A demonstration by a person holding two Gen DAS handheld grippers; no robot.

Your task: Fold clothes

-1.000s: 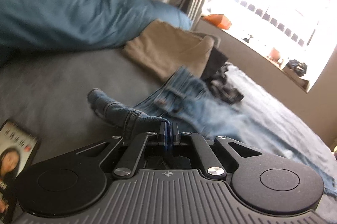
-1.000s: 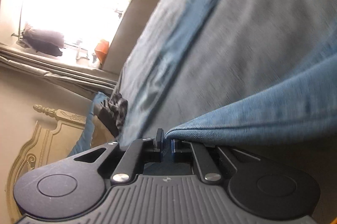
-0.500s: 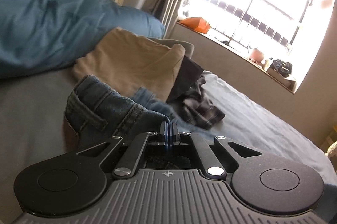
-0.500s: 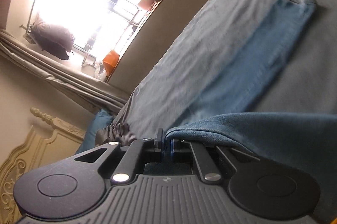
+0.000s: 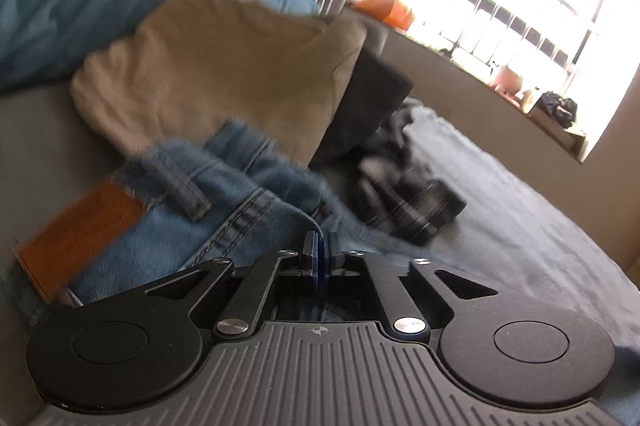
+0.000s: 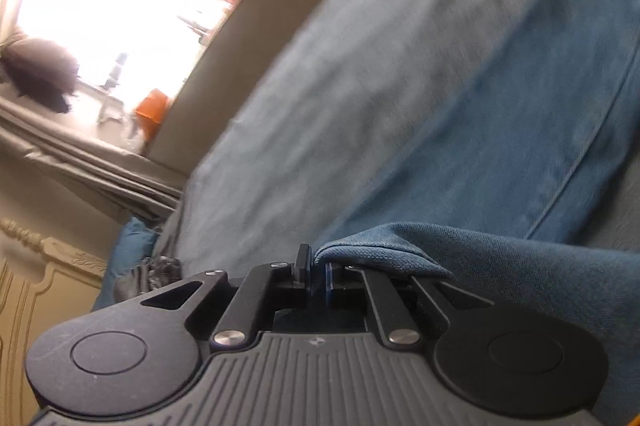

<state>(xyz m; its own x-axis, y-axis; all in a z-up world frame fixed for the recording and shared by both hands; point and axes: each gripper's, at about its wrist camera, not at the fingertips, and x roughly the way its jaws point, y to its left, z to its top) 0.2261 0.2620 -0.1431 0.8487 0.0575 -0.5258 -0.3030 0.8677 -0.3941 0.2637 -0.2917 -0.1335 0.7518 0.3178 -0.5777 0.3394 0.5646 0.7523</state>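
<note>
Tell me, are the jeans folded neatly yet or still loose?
Still loose: the jeans lie bunched at the waistband, one leg stretched along the bed, with both jaws pinching denim.

I see the jeans (image 5: 224, 209), light blue denim, bunched at the waistband with a belt loop and a tan leather patch (image 5: 80, 234) facing up, lying on the grey bed sheet just in front of folded beige trousers. On the other camera, a leg (image 6: 540, 129) stretches flat across the sheet, its edge lifted into a fold.

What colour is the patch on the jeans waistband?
Orange-brown, like leather; the patch on the jeans shows best in the left wrist view.
</note>
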